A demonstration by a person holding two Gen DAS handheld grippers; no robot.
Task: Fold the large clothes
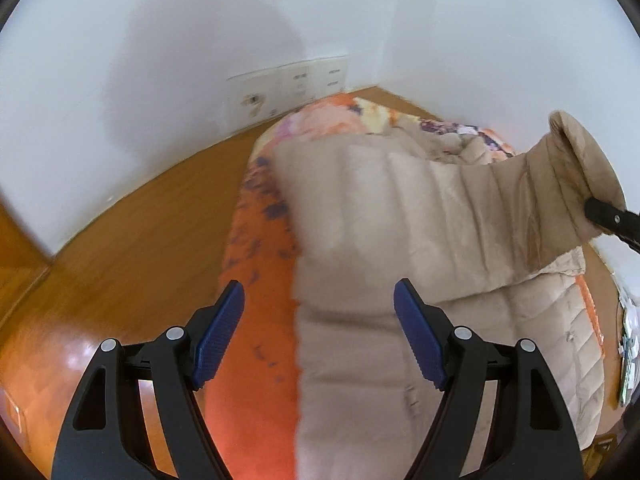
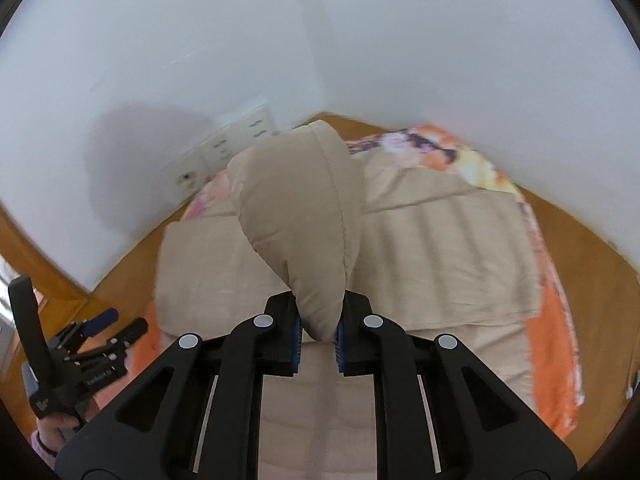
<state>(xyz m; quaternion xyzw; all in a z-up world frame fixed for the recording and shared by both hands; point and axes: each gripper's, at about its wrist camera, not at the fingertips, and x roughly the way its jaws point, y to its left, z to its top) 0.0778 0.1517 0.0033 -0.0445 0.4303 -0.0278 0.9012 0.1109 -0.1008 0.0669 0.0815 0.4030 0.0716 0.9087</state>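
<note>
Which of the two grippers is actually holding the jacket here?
The right gripper, shut on the beige jacket's sleeve; the left gripper hangs open, empty.

White walls (image 1: pixel 160 40) with socket plates (image 1: pixel 288 88) meet a wooden floor (image 1: pixel 140 232).

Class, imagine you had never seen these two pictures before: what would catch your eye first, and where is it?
First, the beige padded jacket spread over a bright orange flowered blanket in a white-walled corner. Its sleeve rises in the middle of the right wrist view, pinched at its end by the right gripper. The left gripper stands open, empty, above the jacket's near edge.
</note>
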